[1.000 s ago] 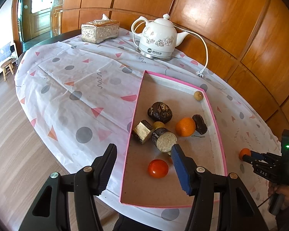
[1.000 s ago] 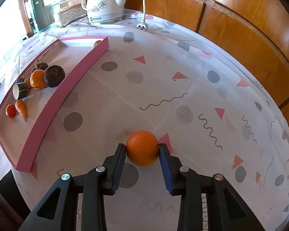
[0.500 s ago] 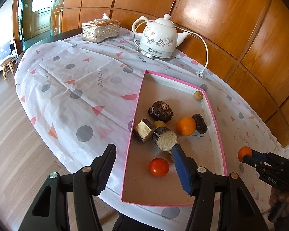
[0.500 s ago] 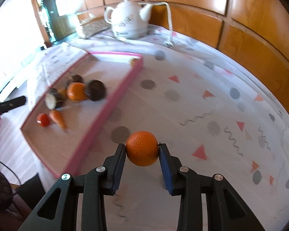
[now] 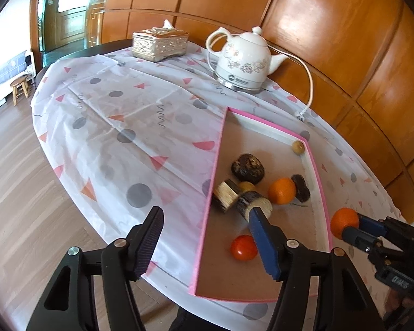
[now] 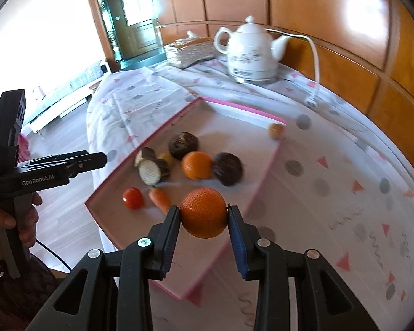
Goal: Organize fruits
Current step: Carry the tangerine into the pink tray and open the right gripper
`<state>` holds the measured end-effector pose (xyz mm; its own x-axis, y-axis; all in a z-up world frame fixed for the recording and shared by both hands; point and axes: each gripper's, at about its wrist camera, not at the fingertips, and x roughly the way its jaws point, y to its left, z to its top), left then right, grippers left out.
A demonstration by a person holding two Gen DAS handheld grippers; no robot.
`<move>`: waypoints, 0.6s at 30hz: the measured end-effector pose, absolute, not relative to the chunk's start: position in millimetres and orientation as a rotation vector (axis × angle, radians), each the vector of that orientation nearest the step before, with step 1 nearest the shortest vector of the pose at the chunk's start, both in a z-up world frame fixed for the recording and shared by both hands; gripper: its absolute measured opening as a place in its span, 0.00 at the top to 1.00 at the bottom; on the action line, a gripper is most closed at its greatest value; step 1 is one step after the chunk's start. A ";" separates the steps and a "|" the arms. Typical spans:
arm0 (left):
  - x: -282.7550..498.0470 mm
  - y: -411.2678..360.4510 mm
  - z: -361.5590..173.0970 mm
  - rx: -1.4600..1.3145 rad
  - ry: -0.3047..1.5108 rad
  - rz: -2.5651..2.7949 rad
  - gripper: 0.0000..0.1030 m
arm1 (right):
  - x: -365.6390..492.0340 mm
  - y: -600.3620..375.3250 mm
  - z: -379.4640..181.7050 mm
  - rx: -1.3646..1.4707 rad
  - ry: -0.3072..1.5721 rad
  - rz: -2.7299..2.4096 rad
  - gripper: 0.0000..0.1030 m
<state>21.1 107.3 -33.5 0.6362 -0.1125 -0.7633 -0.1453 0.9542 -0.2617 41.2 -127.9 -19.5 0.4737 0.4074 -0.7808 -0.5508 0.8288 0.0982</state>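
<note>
My right gripper (image 6: pixel 202 218) is shut on an orange (image 6: pixel 203 212) and holds it in the air above the near right rim of the pink-edged tray (image 6: pixel 263 184); the same held orange (image 5: pixel 344 222) shows at the right edge of the left wrist view. In the tray lie a second orange (image 5: pixel 282 190), a tomato (image 5: pixel 243 247), a carrot (image 6: pixel 159 198), cut log-like pieces (image 5: pixel 255 207), dark round fruits (image 5: pixel 247 167) and a small brown fruit (image 5: pixel 298 147). My left gripper (image 5: pixel 207 237) hovers over the tray's near left edge; its jaws are opening with nothing between them.
A white electric kettle (image 5: pixel 244 60) with its cord and plug (image 5: pixel 300 114) stands at the back of the table. A silver tissue box (image 5: pixel 160 42) sits to its left. The patterned tablecloth (image 5: pixel 124 127) hangs over the table's left edge above wooden floor. Wooden wall panels lie behind.
My right gripper lifted the orange off the cloth and carried it left, up to the tray's rim. The left gripper stayed in place, its jaws slightly wider.
</note>
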 end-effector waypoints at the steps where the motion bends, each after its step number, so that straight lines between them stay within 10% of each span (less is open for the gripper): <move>1: 21.2 109.5 -33.3 -0.316 0.883 0.025 0.36 | 42.8 -124.3 -20.6 -0.180 0.905 0.593 0.66; 18: 24.0 112.1 -38.6 -0.280 0.879 0.052 0.28 | 80.8 -93.2 -65.8 -0.249 0.985 0.538 0.61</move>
